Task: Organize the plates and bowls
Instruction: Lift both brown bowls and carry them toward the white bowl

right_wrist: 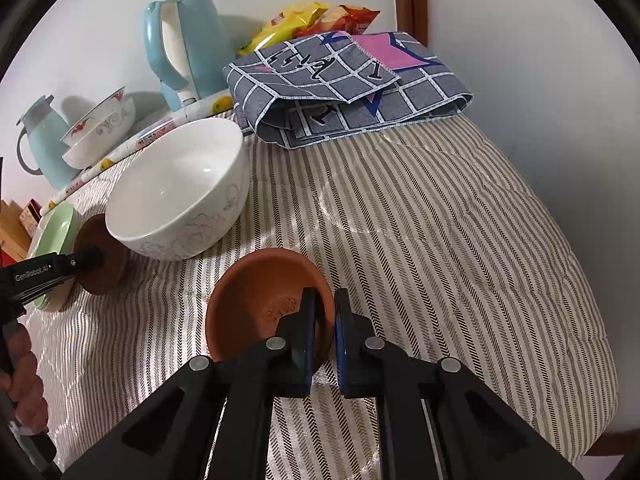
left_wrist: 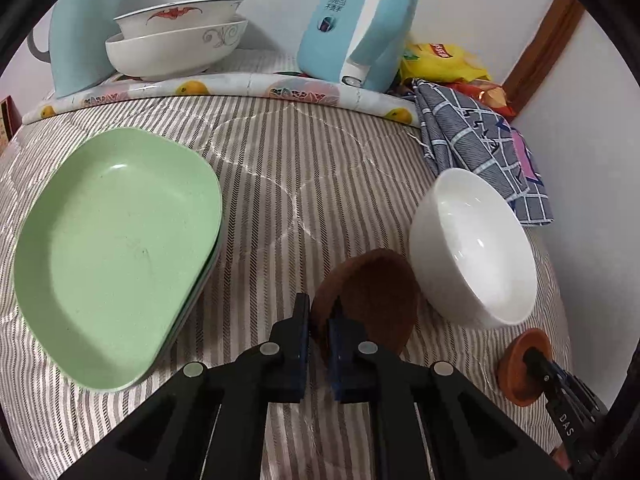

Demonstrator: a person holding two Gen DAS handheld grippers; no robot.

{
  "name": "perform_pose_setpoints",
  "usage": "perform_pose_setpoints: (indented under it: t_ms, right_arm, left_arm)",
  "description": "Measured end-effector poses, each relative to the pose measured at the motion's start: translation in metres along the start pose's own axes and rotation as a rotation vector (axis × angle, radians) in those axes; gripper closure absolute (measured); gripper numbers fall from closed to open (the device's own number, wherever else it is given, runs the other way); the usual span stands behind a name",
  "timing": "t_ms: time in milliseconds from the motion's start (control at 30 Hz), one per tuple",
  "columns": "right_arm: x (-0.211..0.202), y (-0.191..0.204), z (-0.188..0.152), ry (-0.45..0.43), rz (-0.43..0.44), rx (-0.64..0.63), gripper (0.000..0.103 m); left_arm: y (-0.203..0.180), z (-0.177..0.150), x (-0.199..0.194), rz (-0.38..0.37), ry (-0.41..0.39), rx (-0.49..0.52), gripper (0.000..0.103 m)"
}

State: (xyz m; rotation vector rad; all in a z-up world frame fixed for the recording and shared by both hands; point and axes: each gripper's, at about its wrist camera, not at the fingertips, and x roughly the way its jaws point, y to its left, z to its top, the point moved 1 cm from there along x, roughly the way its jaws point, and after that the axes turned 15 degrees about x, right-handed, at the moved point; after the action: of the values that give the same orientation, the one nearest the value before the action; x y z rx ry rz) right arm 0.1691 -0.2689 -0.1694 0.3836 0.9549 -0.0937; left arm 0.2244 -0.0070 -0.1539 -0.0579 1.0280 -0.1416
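Left gripper (left_wrist: 318, 320) pinches the dark brown round saucer's (left_wrist: 372, 292) rim; right gripper (right_wrist: 325, 320) pinches the terracotta round saucer (right_wrist: 260, 300), near the white ceramic bowl (right_wrist: 180, 192); thin-rim grips may slip when lifted

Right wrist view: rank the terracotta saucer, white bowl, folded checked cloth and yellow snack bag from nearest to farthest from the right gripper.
1. Terracotta saucer, its rim clamped in the right gripper.
2. White bowl, up and left.
3. Folded checked cloth, behind, near the wall.
4. Yellow snack bag, behind the cloth.
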Motion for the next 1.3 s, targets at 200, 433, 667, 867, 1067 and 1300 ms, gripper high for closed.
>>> perform_pose_setpoints:
  t_ms: [200,433,667,867,1067,1300]
  right_arm:
    - [-0.01,-0.001,-0.003,-0.008,0.019,0.021,0.095]
    - [-0.02,0.001,-0.006,-0.021,0.013,0.02,0.095]
    - [-0.042,0.005,-0.004,-0.056,0.027,0.035,0.095]
    - [-0.058,0.014,-0.001,-0.082,0.025,0.046,0.095]
    - [-0.073,0.026,0.004,-0.106,0.031,0.053,0.095]
    - [-0.085,0.044,0.014,-0.124,0.033,0.047,0.095]
  left_arm:
    - [-0.002,-0.007,-0.007,-0.018,-0.001,0.012,0.094]
    - [0.002,-0.012,-0.023,-0.023,-0.015,0.006,0.094]
    - [0.008,-0.015,-0.043,-0.018,-0.037,0.001,0.094]
    - [0.015,-0.011,-0.065,-0.008,-0.082,0.006,0.094]
    - [0.022,-0.002,-0.086,-0.001,-0.124,0.016,0.094]
    - [0.026,0.01,-0.102,0.033,-0.156,0.053,0.094]
